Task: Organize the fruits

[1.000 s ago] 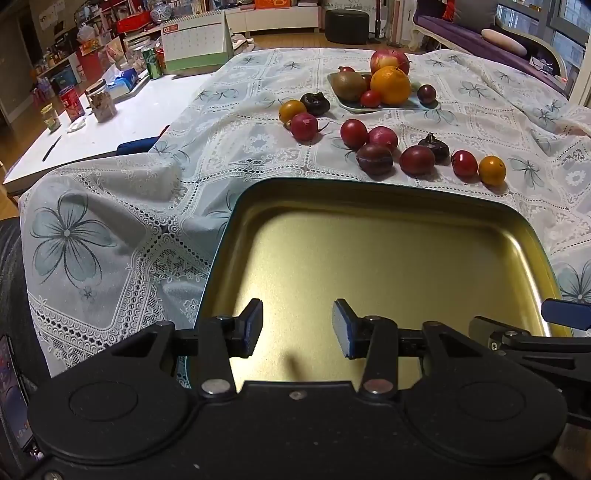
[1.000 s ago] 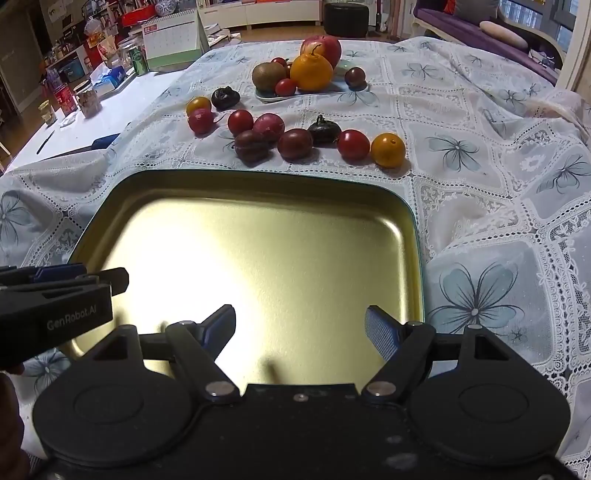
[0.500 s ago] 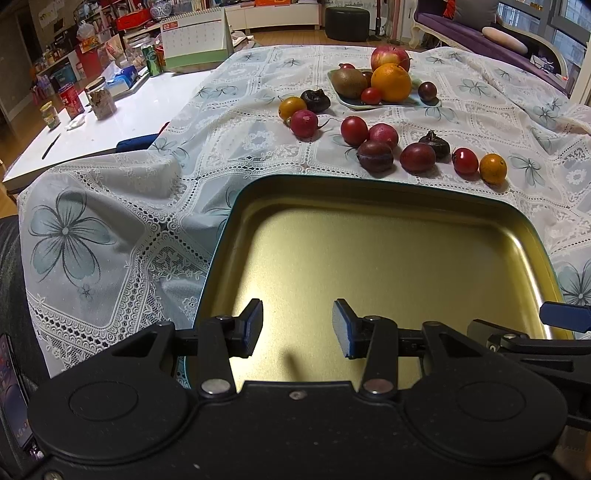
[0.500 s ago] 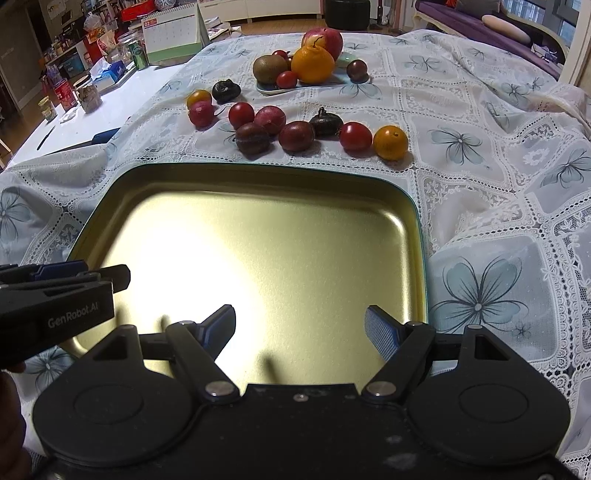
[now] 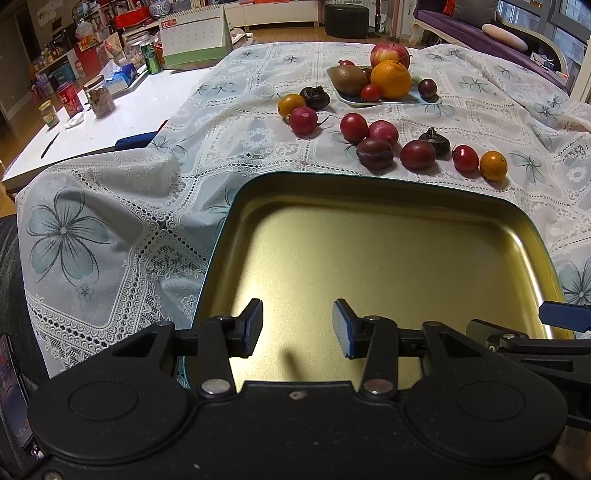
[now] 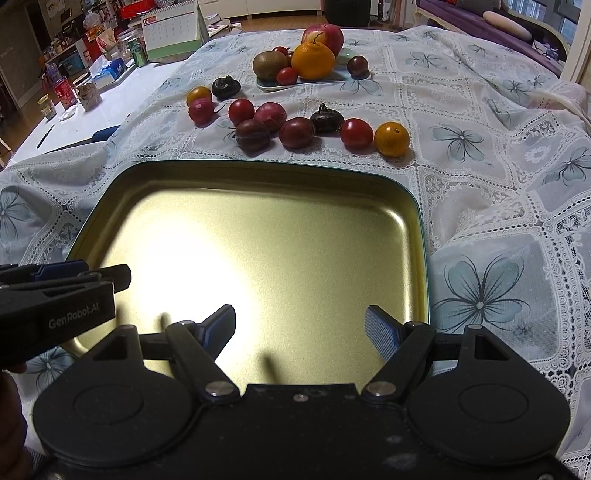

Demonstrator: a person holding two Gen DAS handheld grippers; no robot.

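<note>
An empty gold metal tray lies on the lace tablecloth right in front of both grippers. Beyond its far edge, several small fruits lie loose in a row: dark plums, red ones and a small orange. Farther back a pale plate holds a kiwi, a large orange and an apple. My left gripper is open and empty over the tray's near part. My right gripper is open wider and empty, also over the tray.
A white table at the left carries jars, cans, a tissue box and a desk calendar. The cloth bunches up at the left of the tray. A purple sofa stands at the back right.
Both views have shifted slightly; the fruits and the tray's far edge sit a little lower in frame. Both grippers stay open and empty.
</note>
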